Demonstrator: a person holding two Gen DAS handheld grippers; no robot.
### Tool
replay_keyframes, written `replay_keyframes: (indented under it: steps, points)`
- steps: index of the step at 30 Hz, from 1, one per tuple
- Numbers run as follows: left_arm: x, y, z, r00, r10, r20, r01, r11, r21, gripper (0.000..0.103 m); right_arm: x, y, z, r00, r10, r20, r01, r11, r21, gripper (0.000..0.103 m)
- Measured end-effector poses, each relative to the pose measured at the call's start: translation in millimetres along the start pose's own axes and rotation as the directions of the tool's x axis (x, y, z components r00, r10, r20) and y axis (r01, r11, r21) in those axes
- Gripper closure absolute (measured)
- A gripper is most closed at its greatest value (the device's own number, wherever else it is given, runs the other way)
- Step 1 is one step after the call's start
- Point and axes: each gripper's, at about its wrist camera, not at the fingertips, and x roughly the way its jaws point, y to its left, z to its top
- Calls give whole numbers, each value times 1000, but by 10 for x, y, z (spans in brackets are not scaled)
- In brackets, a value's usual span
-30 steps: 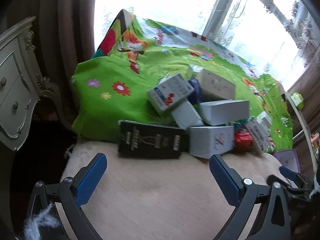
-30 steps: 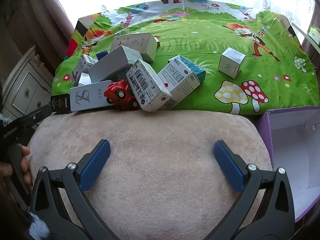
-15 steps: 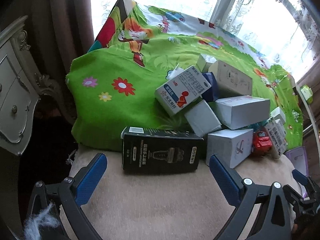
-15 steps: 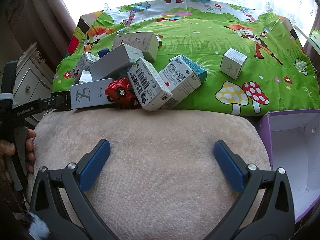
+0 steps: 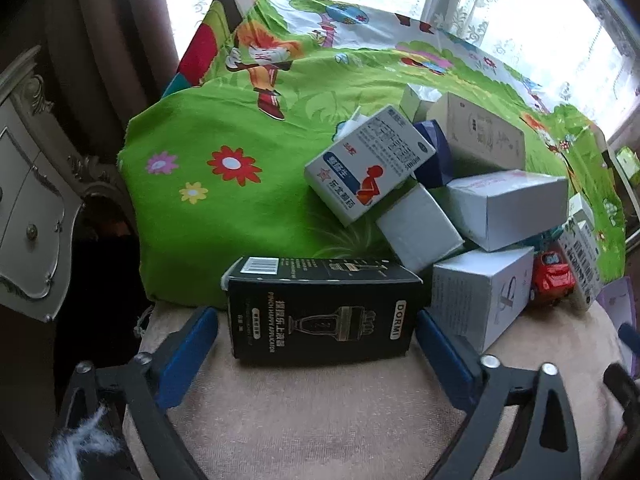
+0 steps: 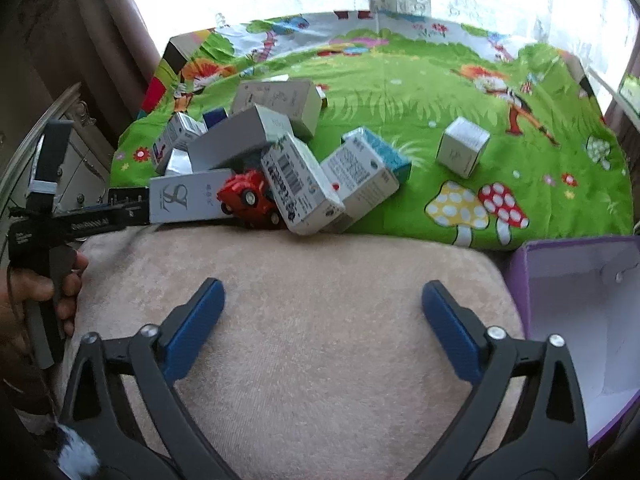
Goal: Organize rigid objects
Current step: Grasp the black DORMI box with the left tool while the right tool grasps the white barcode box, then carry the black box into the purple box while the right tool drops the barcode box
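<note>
Red toy car (image 6: pixel 250 200) wedged among white boxes (image 6: pixel 298 184)

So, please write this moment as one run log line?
left gripper: closing around black box, pads not pressing | right gripper: open, nothing between, over beige cushion | purple box: open

Black box (image 5: pixel 320 312), gold lettering and trophy print, white barcode label. Behind it: bright green cloth (image 5: pixel 224 128) patterned with flowers, mushrooms and cartoon figures. Right of the black box: white and grey boxes (image 5: pixel 504 208); red toy car (image 5: pixel 554 276). Beige plush cushion (image 6: pixel 320 320). Purple box (image 6: pixel 576 312), white inside. Blue fingers (image 6: pixel 192 320).
</note>
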Motion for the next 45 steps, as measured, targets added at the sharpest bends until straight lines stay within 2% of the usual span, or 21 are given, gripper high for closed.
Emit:
replay_keyframes:
  steps: [2,5,8,12,18,22,24,26,31,38,45]
  points:
    - [9,8,-9,1000,-3,-2,3,1000,0,15,-15,31,31,1000,-2,12,3,999,-35,11]
    - [-6,16,-23,1000,-6,6,6,1000,-4,15,-4,129,92,999,-43,31,46,990,-132,18]
    - [-28,26,-46,1000,-8,19,8,1000,-10,15,13,227,170,994,-87,60,98,971,-218,18]
    - [-85,56,-74,999,-14,46,16,999,-34,16,119,384,258,985,-146,90,169,925,-340,18]
    - [-174,121,-151,996,-27,80,34,996,-82,16,366,407,360,986,-155,52,164,911,-378,31]
    - [-216,123,-169,995,-27,100,37,995,-94,16,464,421,376,987,-157,29,156,909,-386,39]
    - [-242,133,-187,993,-26,111,38,994,-102,16,510,429,371,989,-151,12,143,909,-392,54]
    - [-266,136,-204,992,-29,119,43,993,-113,16,546,415,360,991,-135,-10,121,913,-389,62]
    - [-366,159,-250,986,-14,164,39,988,-151,16,480,394,324,997,-78,-1,72,924,-374,63]
    - [-611,92,-340,963,5,269,42,984,-171,16,247,222,235,999,9,36,1,960,-279,63]
    - [-837,-211,-407,935,-54,350,92,992,-92,16,-48,-81,93,994,69,86,-57,989,-139,66]
